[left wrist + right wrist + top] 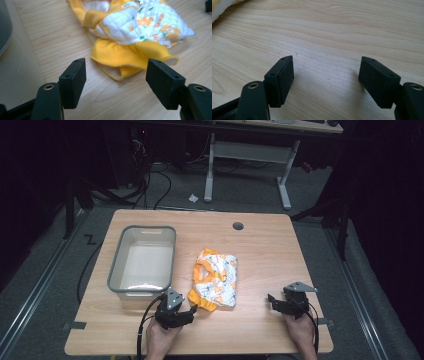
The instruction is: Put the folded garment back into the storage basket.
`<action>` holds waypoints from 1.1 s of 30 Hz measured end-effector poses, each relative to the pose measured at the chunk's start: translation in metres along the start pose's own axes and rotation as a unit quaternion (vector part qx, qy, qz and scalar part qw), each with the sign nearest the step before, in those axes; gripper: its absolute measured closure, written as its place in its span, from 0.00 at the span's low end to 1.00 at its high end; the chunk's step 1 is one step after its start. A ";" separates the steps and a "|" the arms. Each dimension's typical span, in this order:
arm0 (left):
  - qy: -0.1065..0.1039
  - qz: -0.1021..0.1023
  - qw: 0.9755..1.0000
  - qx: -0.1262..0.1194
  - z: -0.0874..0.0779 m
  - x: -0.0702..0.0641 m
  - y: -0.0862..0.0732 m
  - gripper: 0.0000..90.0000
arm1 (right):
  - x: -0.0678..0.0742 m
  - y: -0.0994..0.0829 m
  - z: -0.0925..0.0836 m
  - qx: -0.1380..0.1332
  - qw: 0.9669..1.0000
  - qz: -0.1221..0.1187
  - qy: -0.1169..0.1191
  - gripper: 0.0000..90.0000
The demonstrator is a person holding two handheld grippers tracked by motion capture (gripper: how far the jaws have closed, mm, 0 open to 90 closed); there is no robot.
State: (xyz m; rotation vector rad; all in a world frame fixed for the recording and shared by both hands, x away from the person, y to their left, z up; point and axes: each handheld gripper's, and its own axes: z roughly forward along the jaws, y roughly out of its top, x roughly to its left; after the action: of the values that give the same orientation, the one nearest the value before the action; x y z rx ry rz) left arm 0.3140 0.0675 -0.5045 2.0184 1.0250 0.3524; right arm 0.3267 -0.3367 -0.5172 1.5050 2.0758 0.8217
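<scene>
**A:** Start nearest to you. Your left gripper (181, 312) sits at the near edge of the worktop (260, 245), jaws spread wide with nothing between them, aimed at the orange hem of the garment (130, 32). Your right gripper (280, 304) is well off to the right, also wide open and holding nothing, with bare wood under it.

**B:** So where exactly is the cloth?

**A:** Just beyond your left gripper, near the middle of the worktop, to the right of the grey bin (143, 261) and apart from it. It lies bunched, not flat.

**B:** How should you expect it to behave?

**A:** Judging by the quilted white panel and the floppy orange trim, it looks light and soft, with no stiffness at all. It should sag and unfold once you lift it, and a thin single layer could slip out of the pads. I'd pinch the near orange hem (125, 62) where it's doubled over, since that fold gives you more to bite on.

**B:** And the count?

**A:** One garment, one bin that looks empty, two grippers. At the far side, one round hole (238, 226) in the worktop.
</scene>
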 end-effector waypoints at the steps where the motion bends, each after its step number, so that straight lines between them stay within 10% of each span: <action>1: -0.001 0.002 1.000 -0.002 0.000 -0.002 0.001 0.36 | 0.000 0.000 0.000 0.000 1.000 0.000 0.000 0.32; 33: -0.027 0.026 0.999 0.008 0.012 -0.012 0.051 0.37 | 0.000 0.000 0.000 0.000 1.000 0.000 0.001 0.32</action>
State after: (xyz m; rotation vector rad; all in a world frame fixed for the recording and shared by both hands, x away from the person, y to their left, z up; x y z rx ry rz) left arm 0.3407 0.0352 -0.4710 2.0601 0.9456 0.3167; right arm 0.3266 -0.3366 -0.5172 1.5046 2.0771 0.8231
